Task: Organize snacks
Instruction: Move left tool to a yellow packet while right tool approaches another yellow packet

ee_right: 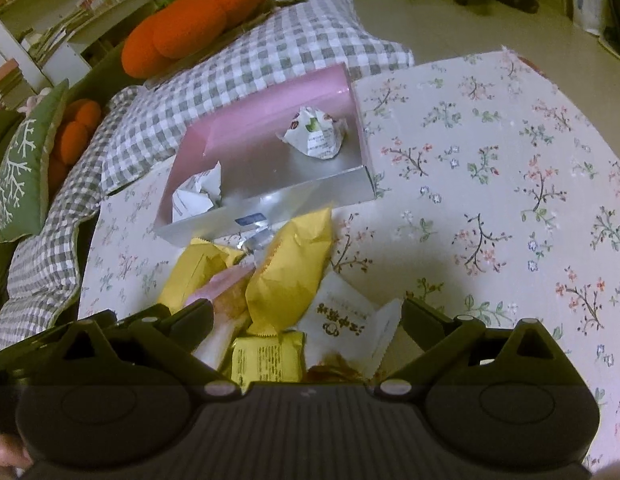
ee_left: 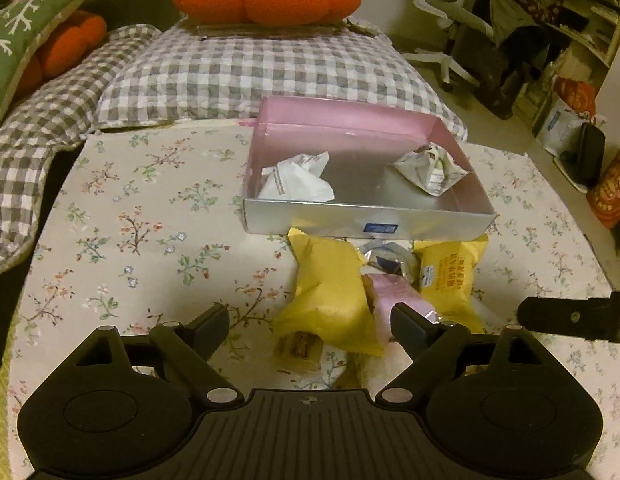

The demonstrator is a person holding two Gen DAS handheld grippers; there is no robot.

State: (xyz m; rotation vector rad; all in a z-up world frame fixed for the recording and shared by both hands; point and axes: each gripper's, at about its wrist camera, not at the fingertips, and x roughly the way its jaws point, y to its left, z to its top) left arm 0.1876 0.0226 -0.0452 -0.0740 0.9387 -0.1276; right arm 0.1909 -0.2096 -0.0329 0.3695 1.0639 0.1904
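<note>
Floral tablecloth (ee_left: 129, 220) | snack pile (ee_left: 330, 300) just ahead of left gripper (ee_left: 310, 320), below right gripper (ee_right: 305, 320) | both wide, empty

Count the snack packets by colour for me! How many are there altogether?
White, in the pink box: 2
Yellow: 3
Pink: 1
White, on the table: 1
Silver: 1
Total I can see: 8; the pile may hide more.

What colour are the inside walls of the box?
Pink; the box shows it best in the right wrist view.
</note>
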